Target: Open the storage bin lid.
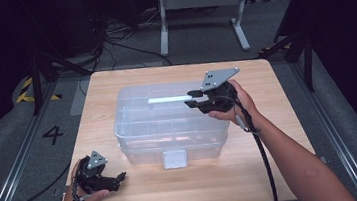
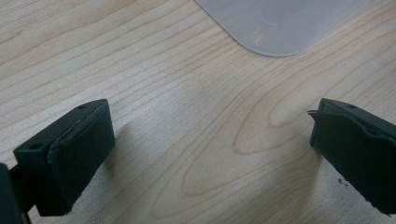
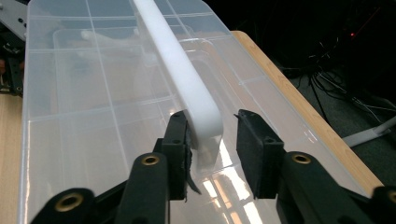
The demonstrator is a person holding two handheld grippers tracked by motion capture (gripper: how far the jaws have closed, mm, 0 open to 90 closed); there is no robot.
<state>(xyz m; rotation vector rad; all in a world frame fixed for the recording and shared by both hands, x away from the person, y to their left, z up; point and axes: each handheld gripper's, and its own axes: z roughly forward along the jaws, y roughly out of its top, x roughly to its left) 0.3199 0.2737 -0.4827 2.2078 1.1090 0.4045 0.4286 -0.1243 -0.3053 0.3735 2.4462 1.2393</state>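
Writing: the only legible mark is a black numeral "4" [image 1: 52,135] on the grey floor off the table's left edge. Yellow-and-black hazard tape [image 1: 25,91] lies farther back on that side. No brand or label can be read on the box or on either claw.

Task item: a clear plastic storage box [image 1: 168,119] with a closed lid stands at the middle of the table [image 1: 274,171], long side parallel to the near edge. A white handle [image 1: 169,99] runs along the top of the lid. A pale latch [image 1: 174,158] sits at the centre of the box's near wall. Divider lines show through the lid in the right gripper view.

Right claw [image 3: 214,135]: open, with one jaw on each side of the end of the white handle [image 3: 187,84]. The left-hand jaw in that view is at or against the handle; a gap remains at the other jaw. It is held over the right part of the lid.

Left claw [image 2: 212,154]: jaws wide apart, holding nothing, low over bare wood near the table's near left corner. A rounded corner of the box shows ahead of it, apart from the jaws.

Surface: light wood-grain top, clean. Room: dark, grey carpet, loose cables [image 1: 114,37] and a white table frame [image 1: 202,7] beyond the far edge.
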